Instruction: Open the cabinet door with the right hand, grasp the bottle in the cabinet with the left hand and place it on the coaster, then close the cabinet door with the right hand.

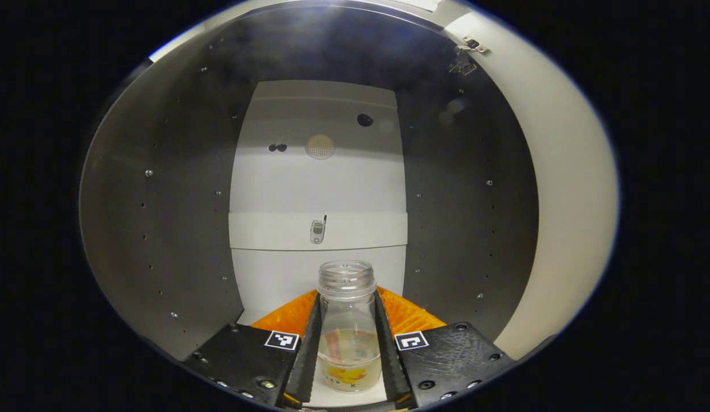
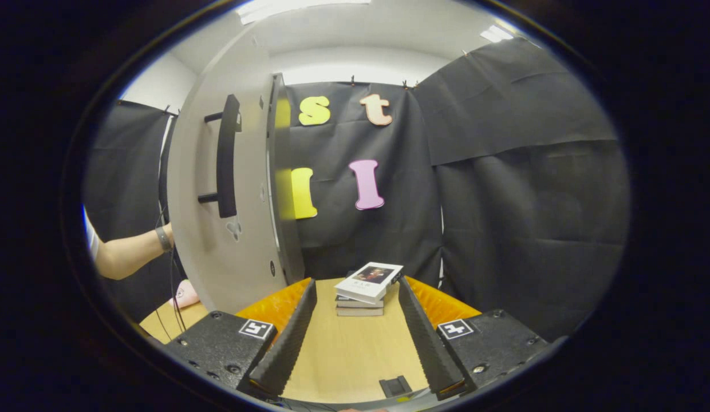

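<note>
Bottle (image 1: pixel 348 326) stood inside the cabinet (image 1: pixel 160 200), clasped by the left gripper (image 1: pixel 348 343); right gripper (image 2: pixel 355 337) spread, empty, beside the door (image 2: pixel 229 189).

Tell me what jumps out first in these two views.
In the left gripper view, the capless clear bottle stands inside the cabinet, right between the left gripper fingers, with a little liquid at its bottom. In the right gripper view, the cabinet door hangs open at left with its dark handle facing the camera. Beyond the open right gripper, a stack of books sits on the table.
</note>
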The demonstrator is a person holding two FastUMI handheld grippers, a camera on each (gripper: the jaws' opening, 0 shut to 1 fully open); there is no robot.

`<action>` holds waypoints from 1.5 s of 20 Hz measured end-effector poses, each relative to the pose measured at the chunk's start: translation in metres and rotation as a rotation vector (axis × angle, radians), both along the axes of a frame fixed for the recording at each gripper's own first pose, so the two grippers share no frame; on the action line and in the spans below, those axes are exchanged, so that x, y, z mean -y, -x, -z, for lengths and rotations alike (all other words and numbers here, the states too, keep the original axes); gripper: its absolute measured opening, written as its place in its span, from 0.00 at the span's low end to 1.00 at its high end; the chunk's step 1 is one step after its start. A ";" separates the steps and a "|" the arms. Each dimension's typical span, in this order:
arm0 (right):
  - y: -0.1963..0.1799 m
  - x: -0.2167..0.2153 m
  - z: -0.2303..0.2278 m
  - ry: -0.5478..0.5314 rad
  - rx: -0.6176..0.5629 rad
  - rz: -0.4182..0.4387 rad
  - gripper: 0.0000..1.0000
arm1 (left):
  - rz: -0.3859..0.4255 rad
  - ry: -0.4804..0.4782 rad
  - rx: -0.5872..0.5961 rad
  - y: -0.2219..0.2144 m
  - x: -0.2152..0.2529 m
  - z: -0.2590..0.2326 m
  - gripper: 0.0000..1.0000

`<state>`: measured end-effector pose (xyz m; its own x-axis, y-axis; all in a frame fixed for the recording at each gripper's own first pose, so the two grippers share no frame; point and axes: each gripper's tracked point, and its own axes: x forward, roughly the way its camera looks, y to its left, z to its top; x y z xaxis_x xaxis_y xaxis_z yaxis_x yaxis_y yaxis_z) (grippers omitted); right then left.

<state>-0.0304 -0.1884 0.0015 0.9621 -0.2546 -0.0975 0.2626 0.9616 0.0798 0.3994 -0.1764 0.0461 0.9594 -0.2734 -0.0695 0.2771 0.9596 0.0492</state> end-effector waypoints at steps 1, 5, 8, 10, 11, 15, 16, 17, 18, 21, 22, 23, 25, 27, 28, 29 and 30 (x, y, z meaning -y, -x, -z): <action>-0.001 -0.003 -0.003 0.005 0.008 -0.010 0.90 | -0.009 -0.002 0.017 0.004 -0.003 -0.005 0.42; -0.006 -0.003 -0.015 0.061 0.020 -0.032 0.90 | -0.068 -0.009 0.076 0.039 -0.040 -0.021 0.42; -0.013 -0.009 -0.029 0.073 0.063 -0.062 0.90 | -0.102 0.003 0.076 0.074 -0.075 -0.023 0.42; -0.018 -0.018 -0.033 0.072 0.078 -0.092 0.90 | -0.128 0.008 0.079 0.100 -0.104 -0.018 0.42; -0.019 -0.022 -0.034 0.072 0.080 -0.103 0.90 | -0.152 0.003 0.086 0.113 -0.120 -0.016 0.42; -0.021 -0.031 -0.043 0.078 0.097 -0.115 0.89 | -0.257 -0.027 0.079 0.166 -0.184 0.013 0.42; -0.020 -0.034 -0.046 0.069 0.105 -0.115 0.90 | -0.285 -0.038 0.082 0.179 -0.200 0.020 0.42; -0.021 -0.037 -0.048 0.059 0.109 -0.122 0.90 | -0.309 -0.049 0.084 0.191 -0.213 0.027 0.42; -0.022 -0.039 -0.050 0.051 0.115 -0.123 0.90 | -0.327 -0.058 0.077 0.202 -0.221 0.040 0.42; -0.023 -0.051 -0.057 0.038 0.138 -0.159 0.90 | -0.397 -0.051 0.078 0.236 -0.244 0.065 0.42; -0.023 -0.054 -0.058 0.034 0.146 -0.171 0.89 | -0.416 -0.045 0.084 0.248 -0.248 0.072 0.42; -0.023 -0.053 -0.056 0.030 0.147 -0.168 0.90 | -0.429 -0.047 0.094 0.257 -0.249 0.079 0.42; -0.021 -0.055 -0.054 0.027 0.136 -0.157 0.90 | -0.443 -0.067 0.114 0.270 -0.252 0.090 0.42; -0.017 -0.056 -0.056 0.032 0.136 -0.143 0.90 | -0.455 -0.088 0.127 0.279 -0.251 0.102 0.42; -0.014 -0.057 -0.058 0.033 0.141 -0.138 0.90 | -0.464 -0.090 0.127 0.283 -0.251 0.110 0.42; -0.012 -0.058 -0.058 0.036 0.142 -0.134 0.90 | -0.478 -0.090 0.123 0.287 -0.252 0.119 0.42; -0.009 -0.059 -0.059 0.041 0.143 -0.130 0.90 | -0.501 -0.094 0.129 0.291 -0.254 0.126 0.42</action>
